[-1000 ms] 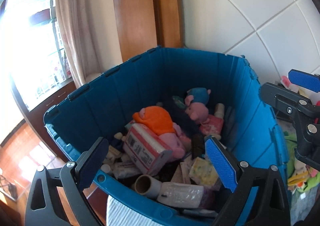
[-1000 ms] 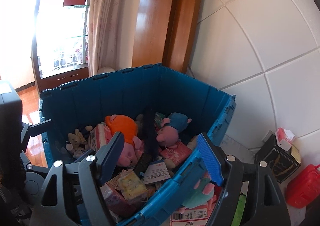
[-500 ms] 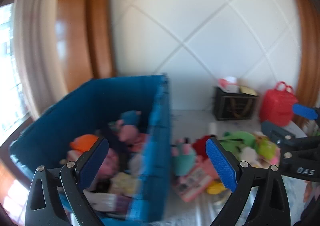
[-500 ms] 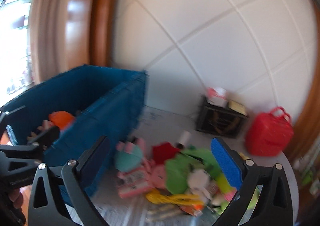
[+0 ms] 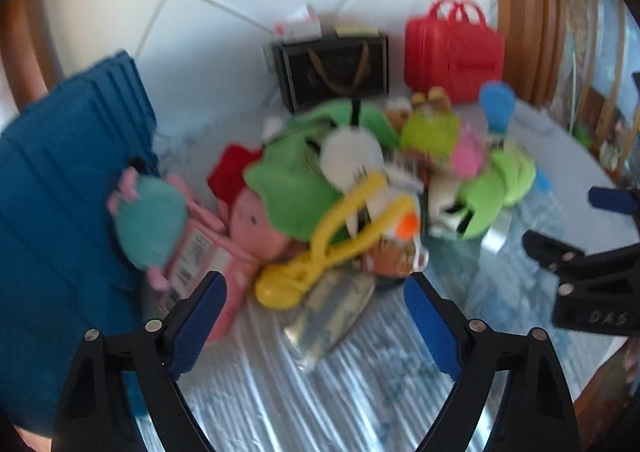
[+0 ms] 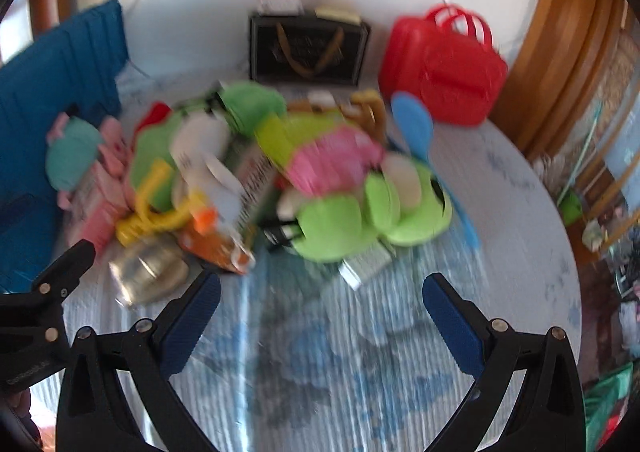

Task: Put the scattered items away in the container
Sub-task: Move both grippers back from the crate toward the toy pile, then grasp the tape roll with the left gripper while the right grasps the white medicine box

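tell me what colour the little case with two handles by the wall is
Red: the case with two handles stands against the tiled wall, clearest in the right wrist view.

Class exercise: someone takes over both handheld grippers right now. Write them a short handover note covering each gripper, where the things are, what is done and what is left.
Left gripper: open, nothing between the jaws, which have just closed a little.
Right gripper: open and empty, jaws just opened wide.
Both face the pile of toys on the table; neither touches anything.
Blue container stands at the left, beside the pile; a teal plush lies against its wall.
Done: its contents cannot be seen now.
Left: the whole pile, including the yellow plastic toy and green plush.
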The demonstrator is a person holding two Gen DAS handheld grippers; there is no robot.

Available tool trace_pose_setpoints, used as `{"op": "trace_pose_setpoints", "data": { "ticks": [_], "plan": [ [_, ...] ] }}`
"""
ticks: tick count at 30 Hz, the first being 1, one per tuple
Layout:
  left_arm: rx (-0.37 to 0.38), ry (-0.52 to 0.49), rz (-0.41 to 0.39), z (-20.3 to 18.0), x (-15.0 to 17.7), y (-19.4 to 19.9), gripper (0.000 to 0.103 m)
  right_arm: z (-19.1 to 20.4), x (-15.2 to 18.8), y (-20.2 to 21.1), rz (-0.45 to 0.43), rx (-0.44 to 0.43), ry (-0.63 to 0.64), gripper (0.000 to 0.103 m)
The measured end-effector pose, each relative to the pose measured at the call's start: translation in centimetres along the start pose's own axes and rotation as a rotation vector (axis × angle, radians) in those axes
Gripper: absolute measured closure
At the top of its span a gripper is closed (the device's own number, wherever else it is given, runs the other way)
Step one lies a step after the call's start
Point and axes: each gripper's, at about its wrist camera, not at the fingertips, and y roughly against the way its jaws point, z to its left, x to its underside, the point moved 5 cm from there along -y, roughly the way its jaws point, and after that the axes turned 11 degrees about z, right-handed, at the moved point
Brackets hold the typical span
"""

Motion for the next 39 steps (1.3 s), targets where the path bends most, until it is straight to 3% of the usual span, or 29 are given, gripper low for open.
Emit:
{"op": "trace_pose_setpoints", "data": {
  "ticks": [6,11,16,21,23,26,37,38,39],
  "plan": [
    [-0.053,-0.007,0.12,-0.9,1.8,-6.2,0.016,-2.8,2.7,-5.6,0.102,0.008,-0.045,0.0],
    [-0.067,0.009,0.157,-0.9,1.9,-8.4,0.016,-4.8,3.2,-8.2,0.136,-0.002,-0.078,0.0],
    [-0.058,0.028,0.176,-0.7,1.9,-9.7,0.031,-7.0,2.6,-10.0,0.115,-0.106,-0.126,0.0],
    [-0.092,0.062,0.18,-0.1,1.8,-10.7,0.038,-8.7,2.3,-11.8,0.101,-0.177,-0.15,0.001],
    [-0.105,0.085,0.186,0.2,1.8,-11.1,0.039,-9.0,2.2,-12.4,0.103,-0.166,-0.139,0.013],
    [-0.108,0.119,0.195,0.5,2.1,-11.2,0.041,-9.0,1.6,-12.8,0.092,-0.187,-0.138,0.018],
    [-0.128,0.162,0.221,0.7,3.6,-11.2,0.046,-5.0,-1.2,-15.6,0.096,-0.213,-0.065,0.019],
    [-0.126,0.165,0.22,0.7,3.8,-11.1,0.046,-4.7,-1.1,-15.9,0.102,-0.203,-0.056,0.033],
    [-0.125,0.167,0.219,0.7,3.9,-11.0,0.047,-4.6,-1.1,-16.1,0.107,-0.183,-0.045,0.039]
  ]
}}
